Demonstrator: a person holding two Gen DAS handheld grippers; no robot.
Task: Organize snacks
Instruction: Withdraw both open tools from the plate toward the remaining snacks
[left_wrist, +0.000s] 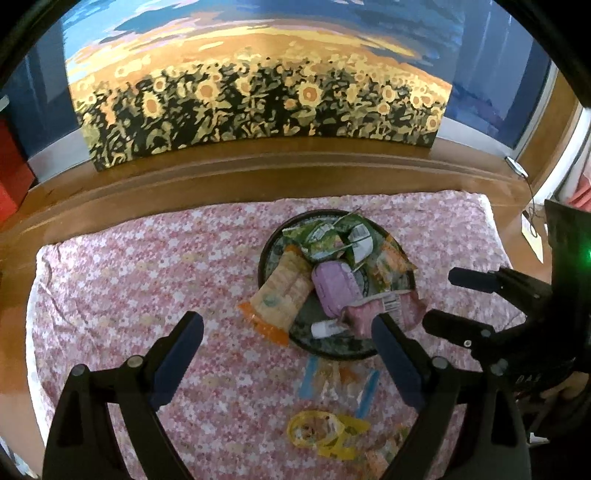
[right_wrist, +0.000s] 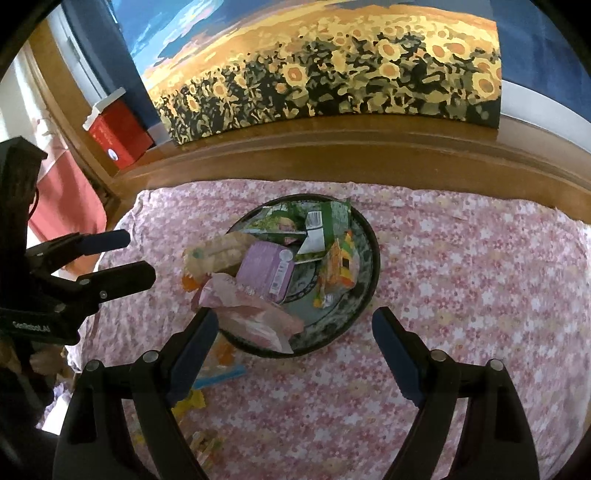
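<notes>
Now my left gripper (left_wrist: 288, 332) hangs wide open and empty over the loose packets (left_wrist: 332, 380) left on the cloth (left_wrist: 129, 277) — next to collect, I judge. The round tray (right_wrist: 365, 236) holds most snacks; my right gripper (right_wrist: 295, 328) gapes, empty — beside the pink packet (right_wrist: 258, 317).

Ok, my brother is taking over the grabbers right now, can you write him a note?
Left gripper: open, holding nothing, hovering above the cloth by the tray's near-left rim.
Right gripper: open, holding nothing, over the tray's near edge.
Round dark tray on the pink floral cloth: already piled with snacks, including green packets, a purple pack, a pink packet and an orange bag hanging over the rim.
Left to do: the clear blue-edged packet, the yellow packet and another one near it lie on the cloth outside the tray.
</notes>
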